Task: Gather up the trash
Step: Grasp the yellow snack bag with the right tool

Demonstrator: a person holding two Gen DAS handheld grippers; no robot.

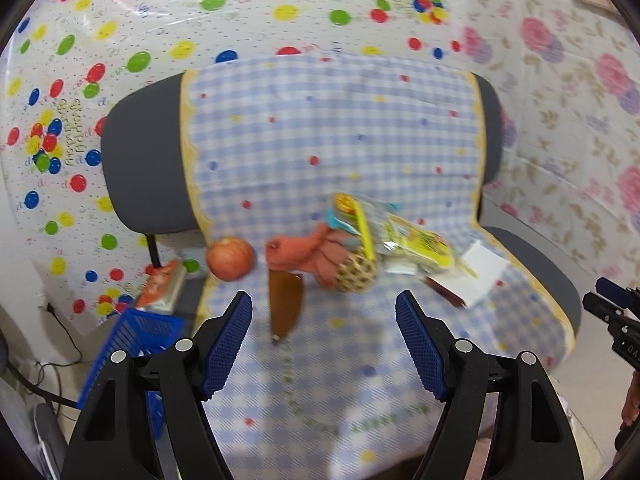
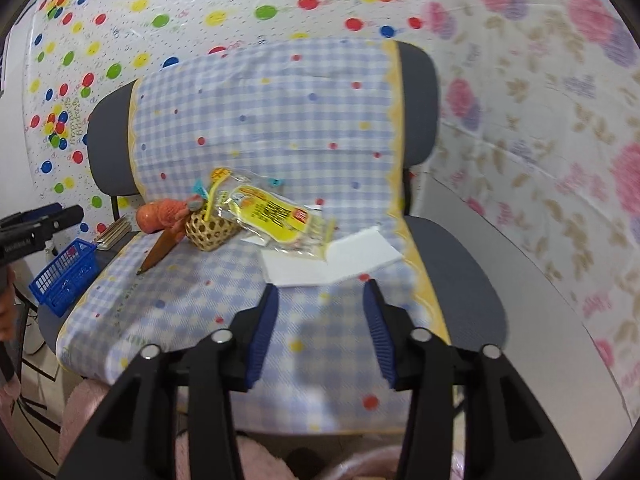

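On the seat of a chair covered with a blue checked cloth lie a yellow plastic wrapper, a white sheet of paper, a small woven basket, an orange cloth, a brown blade-shaped piece and an apple. My left gripper hovers open above the seat's front, short of these things, with nothing between its fingers. My right gripper is open too, just in front of the white paper and the wrapper, touching neither.
A blue plastic crate stands on the floor left of the chair, also seen as the blue crate in the right wrist view. Cables run across the floor there. Patterned sheets cover the walls behind the grey chair back.
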